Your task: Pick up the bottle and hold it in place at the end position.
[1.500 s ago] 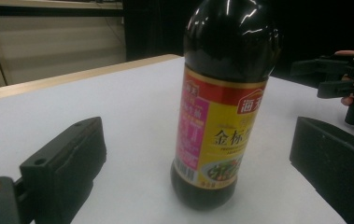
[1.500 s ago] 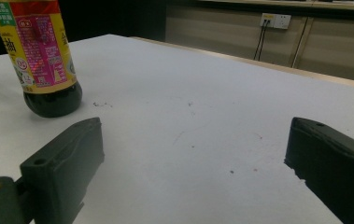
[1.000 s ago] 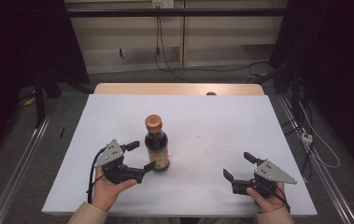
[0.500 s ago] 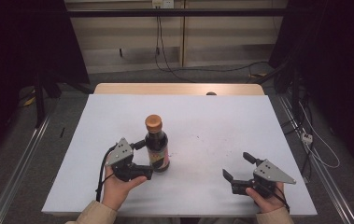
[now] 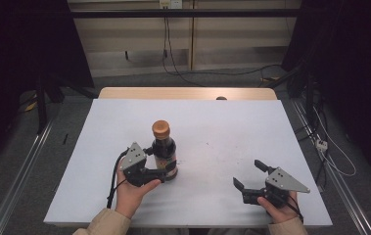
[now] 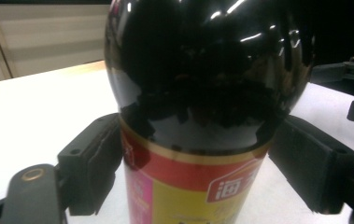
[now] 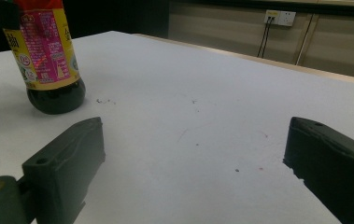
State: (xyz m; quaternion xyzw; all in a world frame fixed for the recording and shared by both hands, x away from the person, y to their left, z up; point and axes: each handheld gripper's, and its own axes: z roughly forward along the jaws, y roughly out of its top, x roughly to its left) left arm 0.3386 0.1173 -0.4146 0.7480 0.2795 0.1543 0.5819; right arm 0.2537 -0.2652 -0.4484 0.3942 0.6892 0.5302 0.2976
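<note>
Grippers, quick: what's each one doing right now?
Left gripper: jaws just closing around the sauce bottle; both pads look against its sides.
Right gripper: open, empty, low over the table.

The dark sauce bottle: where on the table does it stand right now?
In the high view the bottle stands upright left of the table's middle, between the jaws of the left gripper, well apart from the right gripper near the front right.
</note>
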